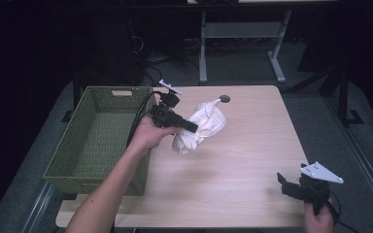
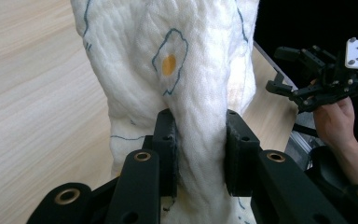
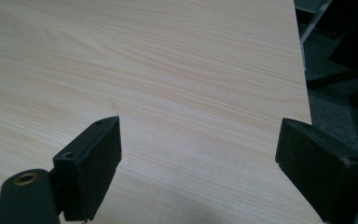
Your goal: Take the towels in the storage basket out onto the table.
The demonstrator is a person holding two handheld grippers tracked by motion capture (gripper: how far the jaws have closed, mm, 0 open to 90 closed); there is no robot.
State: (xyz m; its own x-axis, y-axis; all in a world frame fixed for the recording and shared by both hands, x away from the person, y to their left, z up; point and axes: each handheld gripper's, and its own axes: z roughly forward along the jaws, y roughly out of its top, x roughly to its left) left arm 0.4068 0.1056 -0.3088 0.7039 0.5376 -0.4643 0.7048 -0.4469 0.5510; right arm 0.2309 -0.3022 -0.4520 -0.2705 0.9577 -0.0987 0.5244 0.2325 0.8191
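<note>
A crumpled white cloth (image 1: 201, 125) with thin blue outlines and a yellow spot hangs above the light wooden table (image 1: 233, 160), just right of the green basket (image 1: 97, 136). My left gripper (image 1: 190, 127) is shut on it; in the left gripper view both black jaws pinch the cloth (image 2: 168, 70) at mid-height, around my left gripper (image 2: 198, 154). My right gripper (image 1: 282, 182) is held at the table's front right corner, open, with bare wood between its wide-apart jaws in the right gripper view (image 3: 198, 172). It also appears far off as the right gripper (image 2: 284, 70) in the left gripper view.
The woven green basket (image 1: 126, 92) stands on the table's left side and looks empty. A dark round hole (image 1: 225, 99) marks the tabletop's far edge. Desk legs (image 1: 203, 48) and cables lie on the grey floor beyond.
</note>
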